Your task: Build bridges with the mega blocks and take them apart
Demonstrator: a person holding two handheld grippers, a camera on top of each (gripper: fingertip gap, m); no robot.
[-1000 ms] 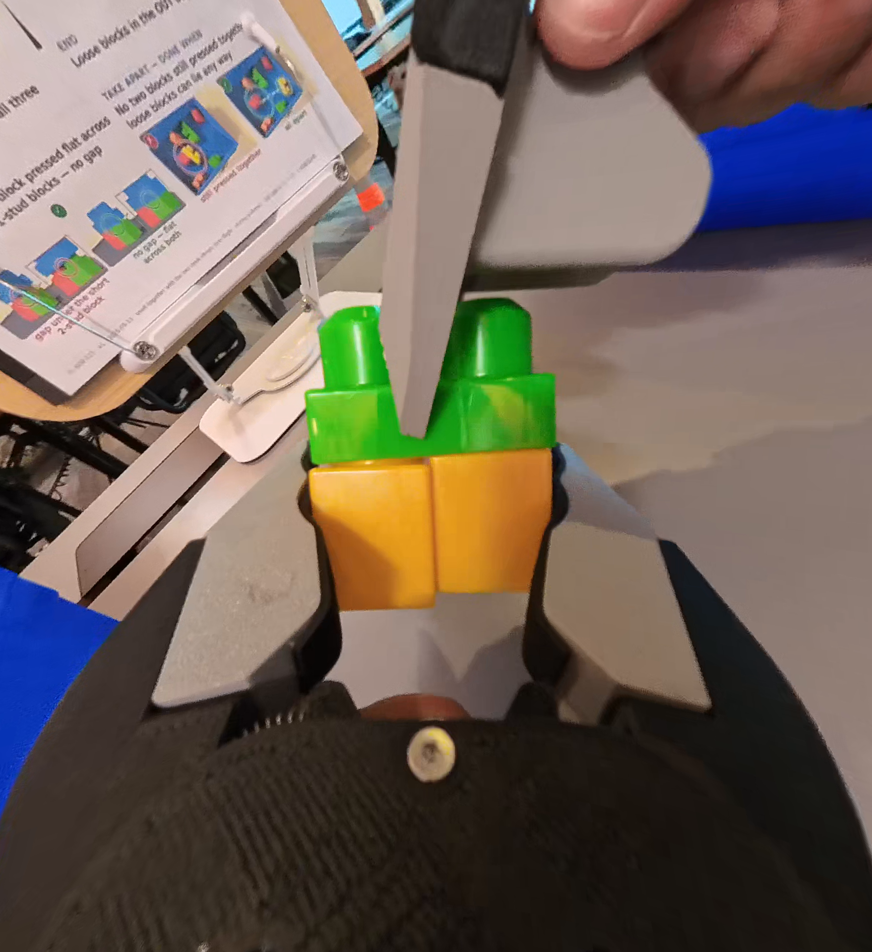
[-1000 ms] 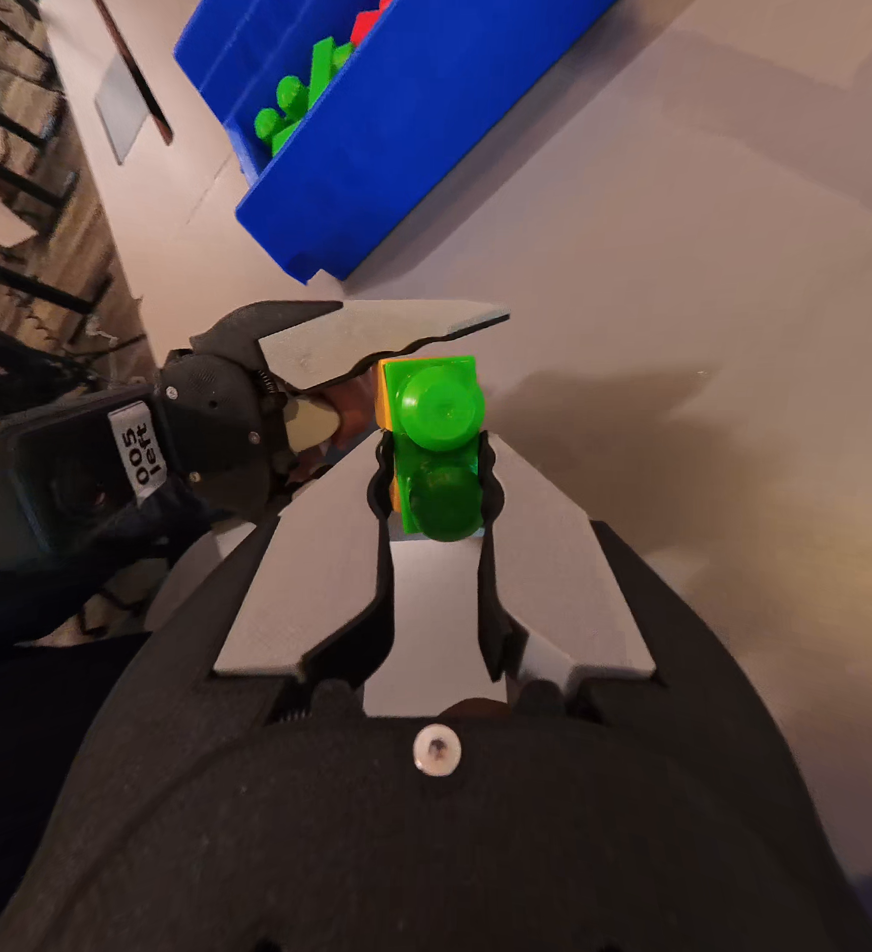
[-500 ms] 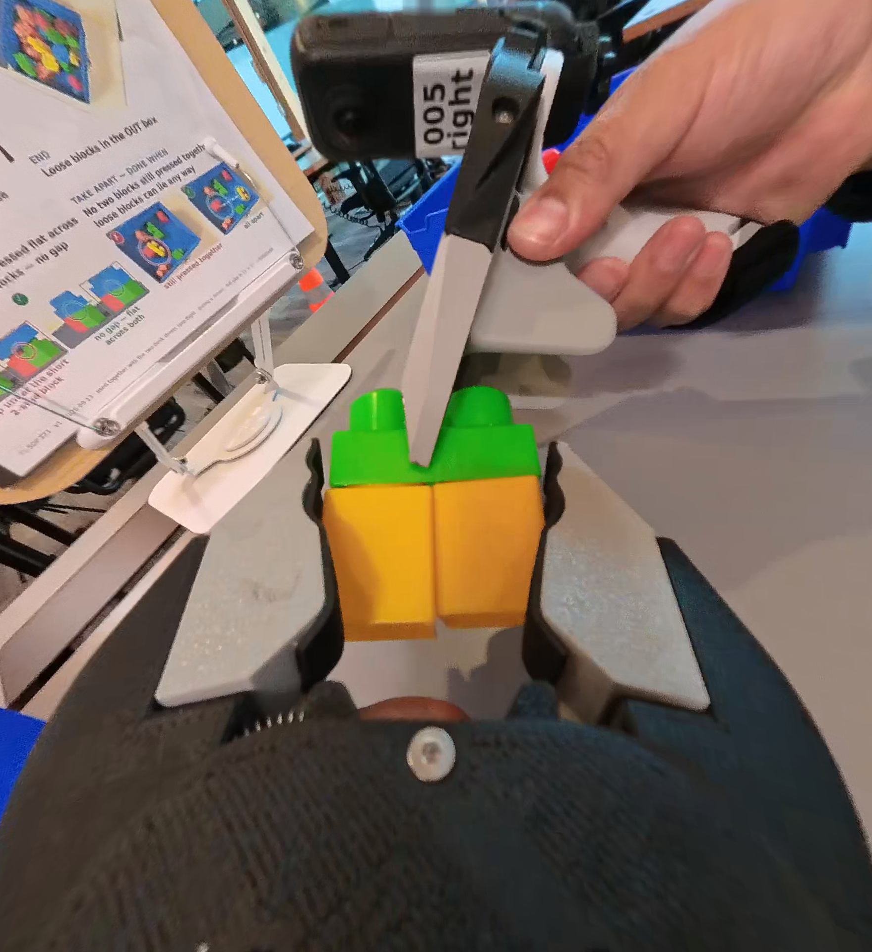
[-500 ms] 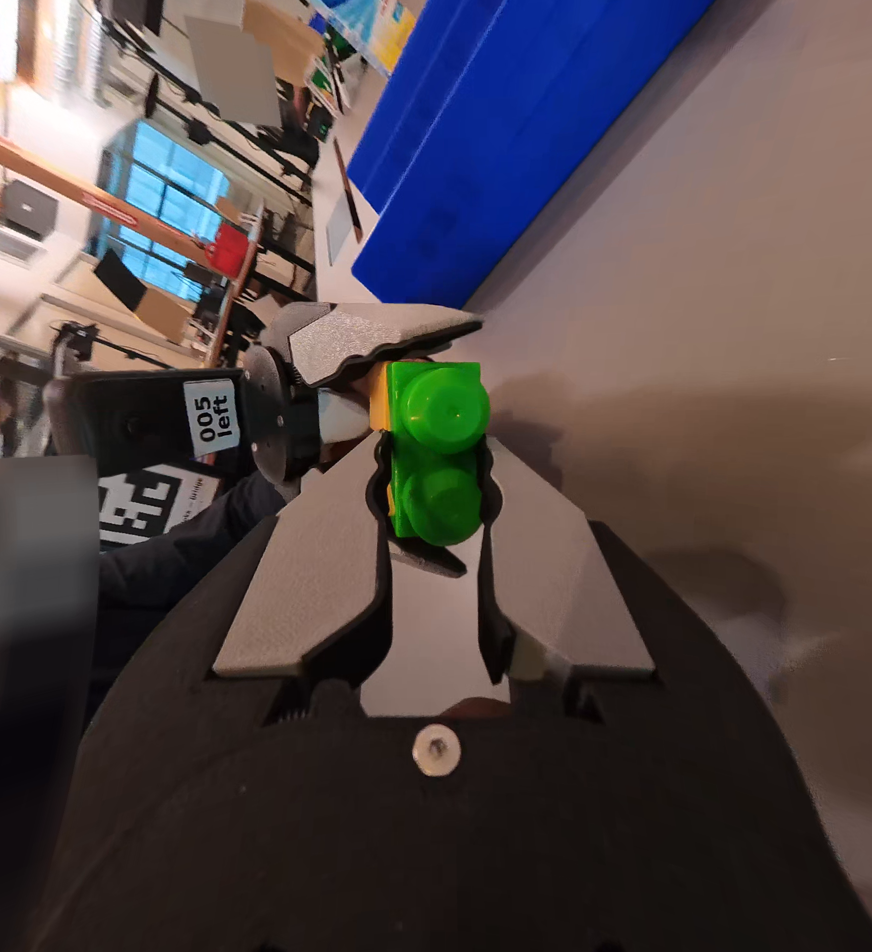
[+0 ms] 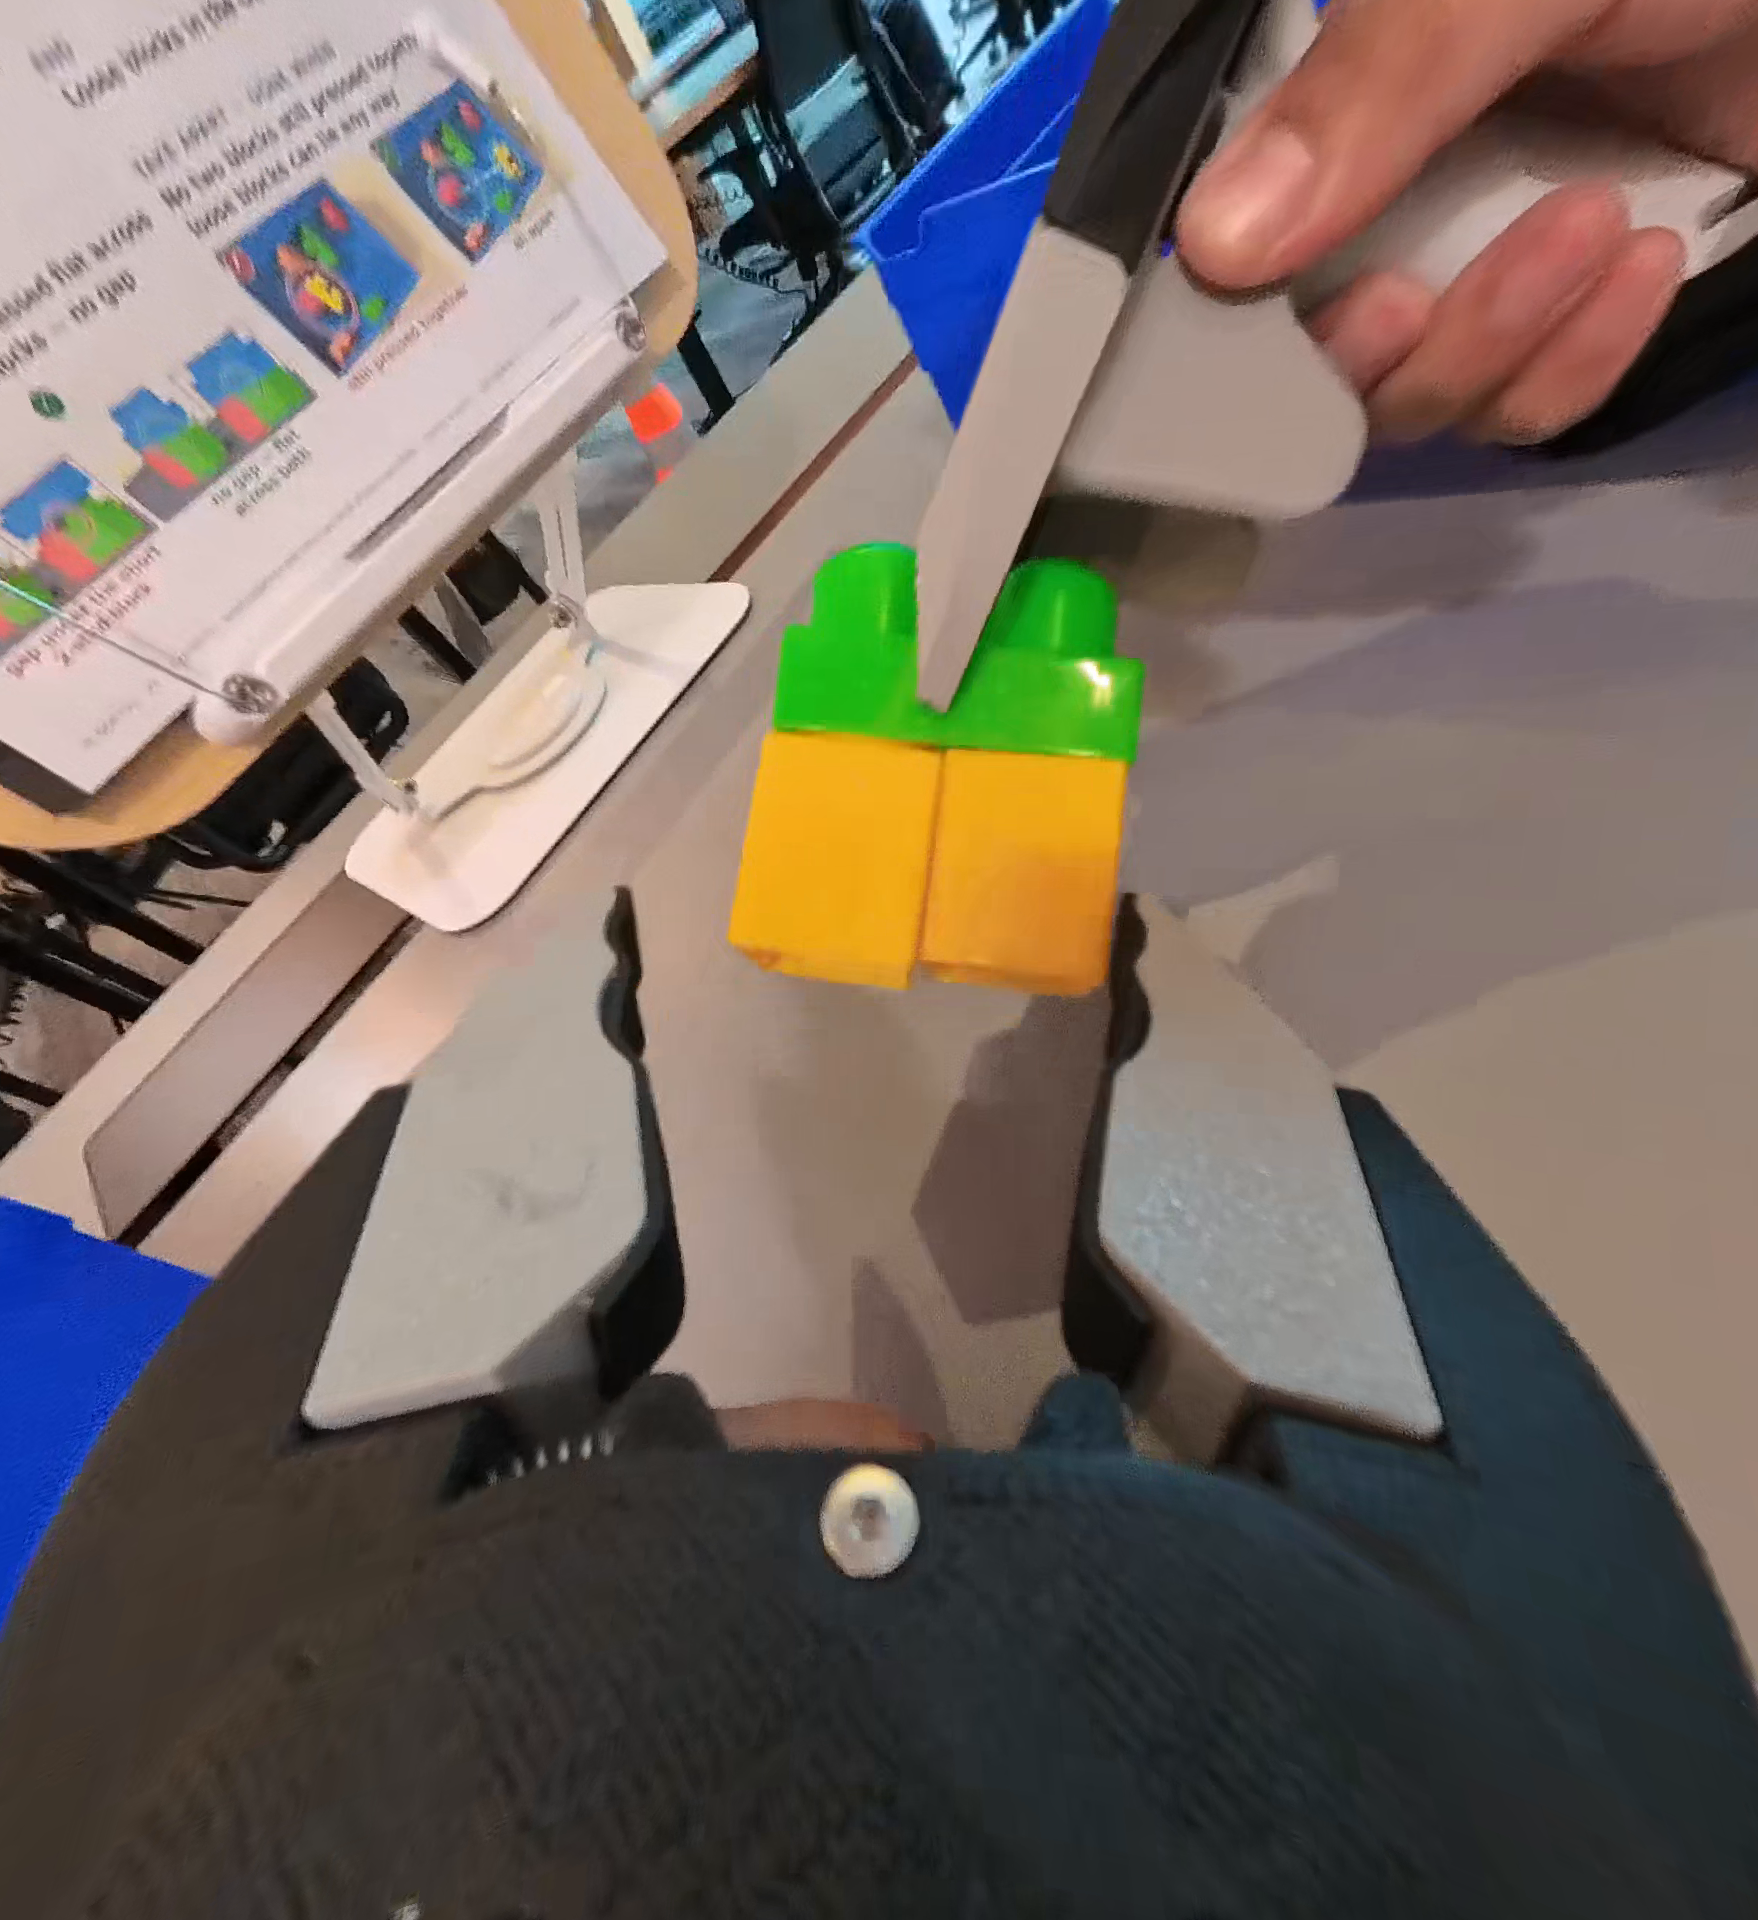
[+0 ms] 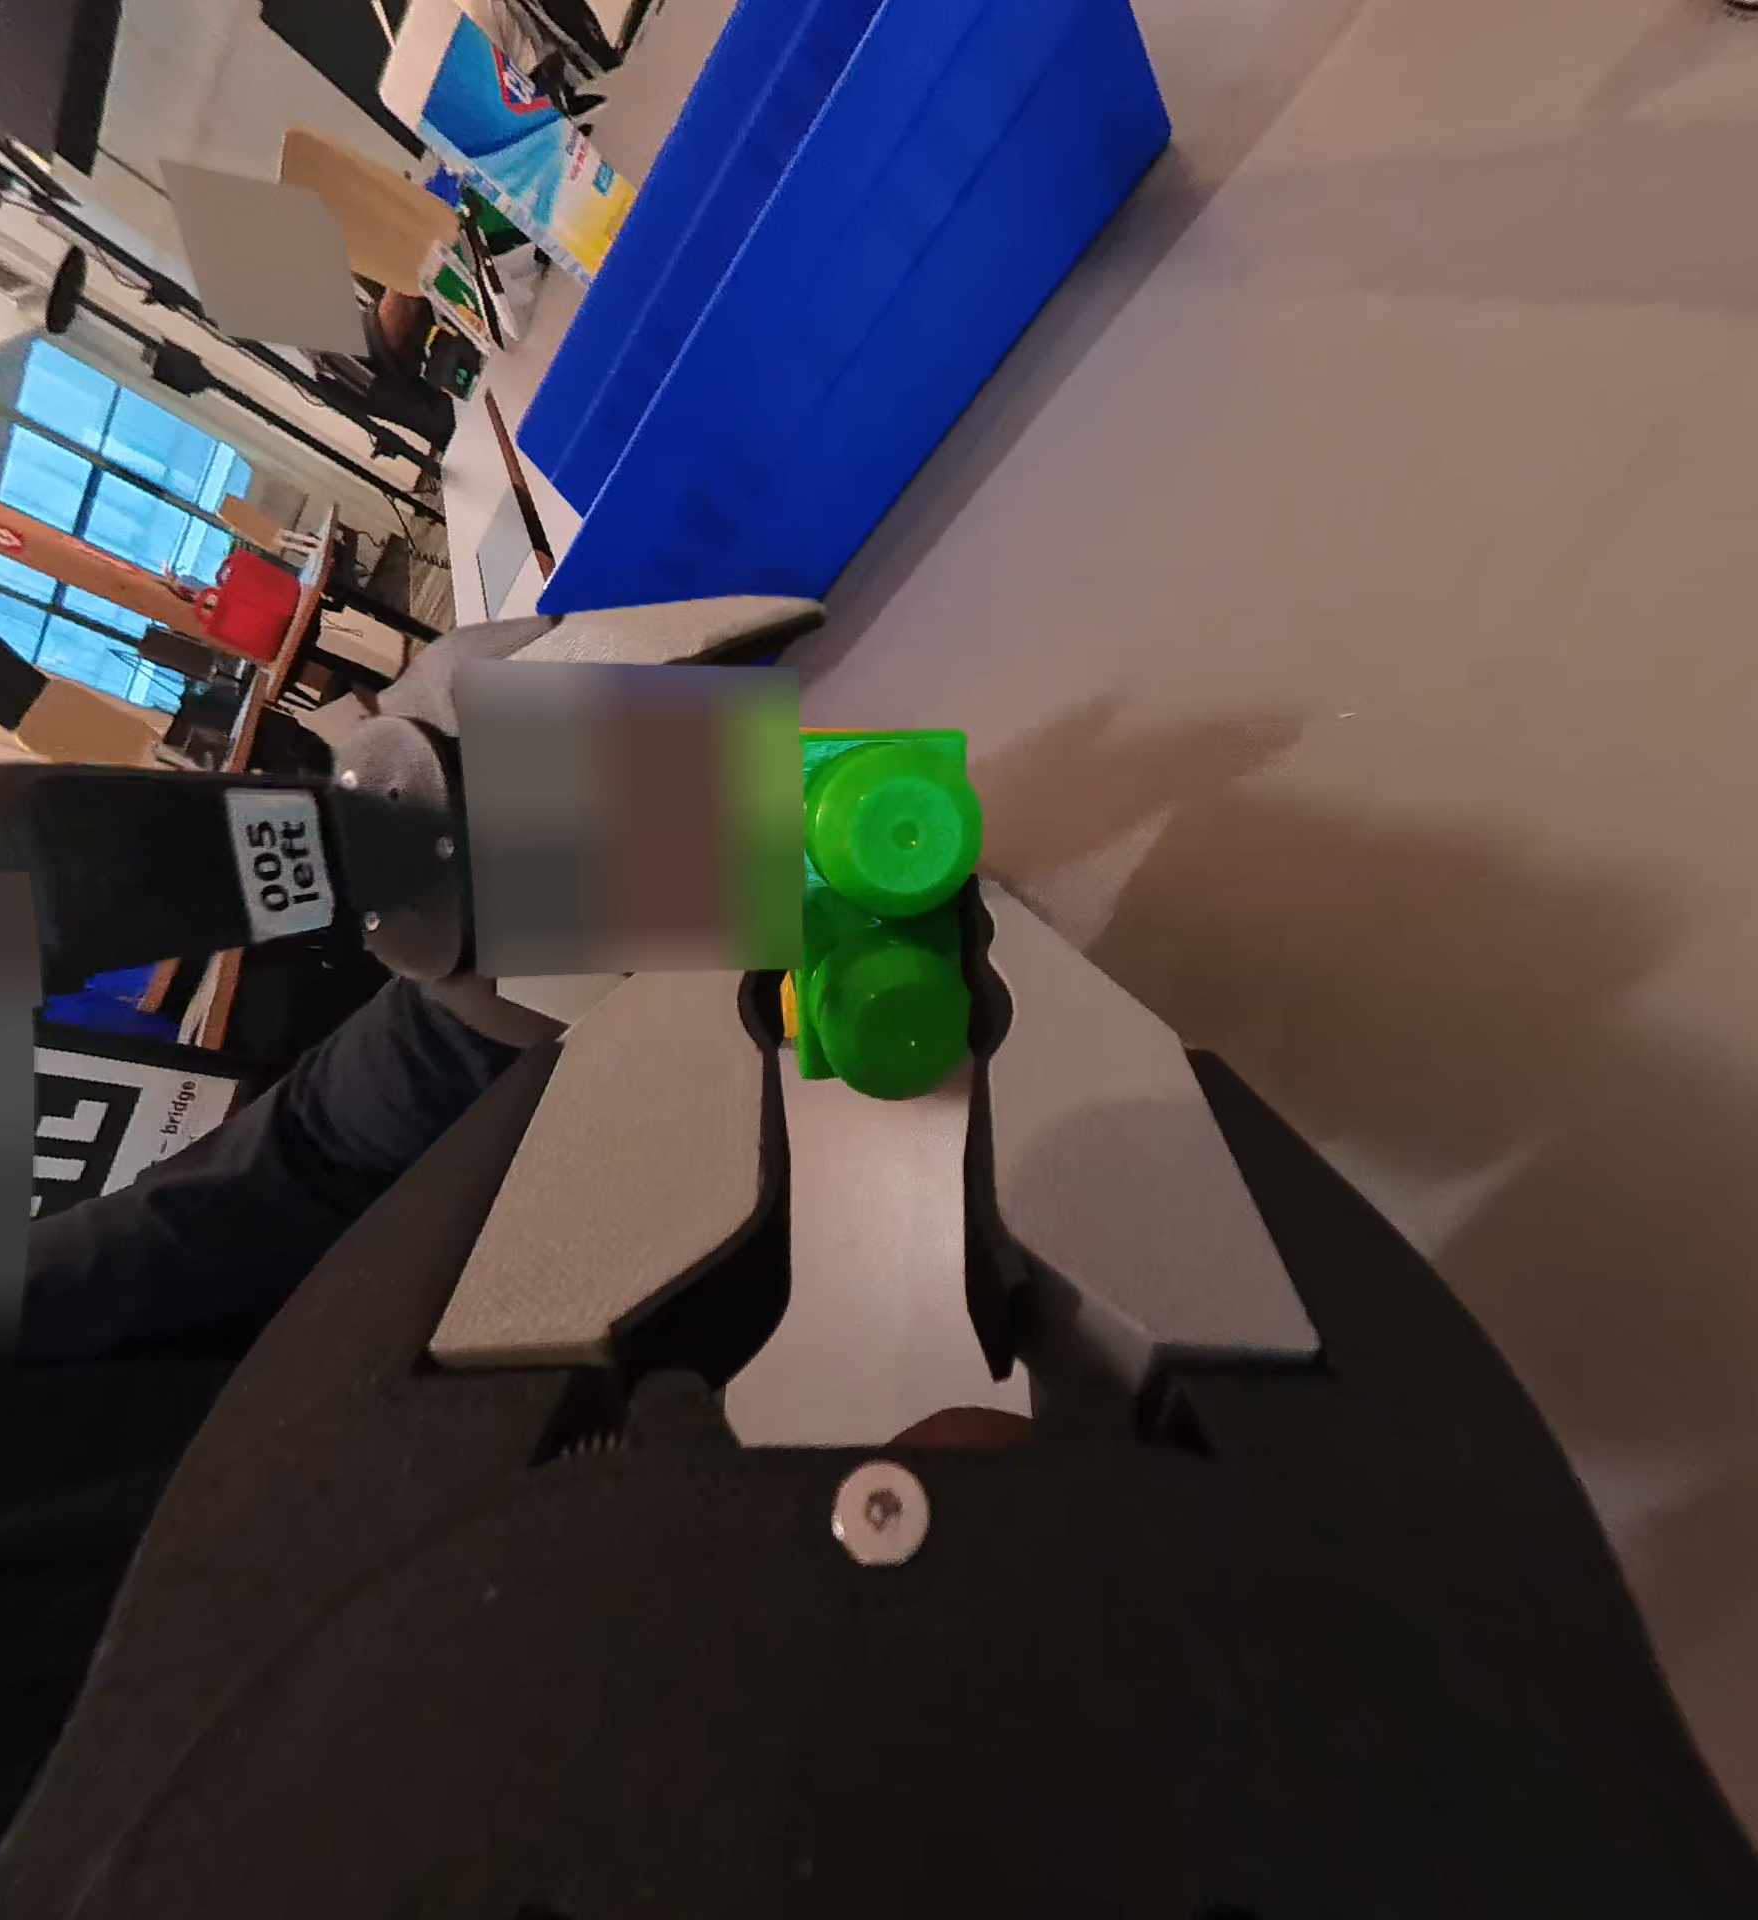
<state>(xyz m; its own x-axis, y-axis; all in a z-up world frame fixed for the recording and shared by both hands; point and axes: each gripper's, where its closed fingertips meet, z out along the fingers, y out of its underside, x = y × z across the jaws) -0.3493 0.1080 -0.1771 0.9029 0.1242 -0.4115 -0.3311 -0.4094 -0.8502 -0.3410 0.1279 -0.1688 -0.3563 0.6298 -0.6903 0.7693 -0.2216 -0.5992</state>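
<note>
A small bridge, a green two-stud block (image 5: 958, 696) on top of two yellow blocks (image 5: 916, 873), hangs in my right gripper (image 6: 880, 987), which is shut on the green block (image 6: 890, 831) from above. In the left wrist view one right finger (image 5: 1000, 468) comes down between the two studs. My left gripper (image 5: 873, 920) is open, its fingertips just short of the yellow blocks' lower corners. It holds nothing. A mosaic patch hides the yellow blocks and most of the left gripper's fingers in the right wrist view.
An instruction sheet on a white stand (image 5: 231, 260) stands at the left table edge. A blue bin (image 6: 854, 312) sits on the grey table (image 5: 1477, 831) beyond the blocks. Another blue bin (image 5: 23, 1403) is near my left side. A person's hand (image 5: 1426, 156) holds the right gripper. Both grippers' tips are close together, under 4 cm apart.
My left gripper has opened and drawn back from the yellow blocks. The bridge stays whole in my right gripper.
</note>
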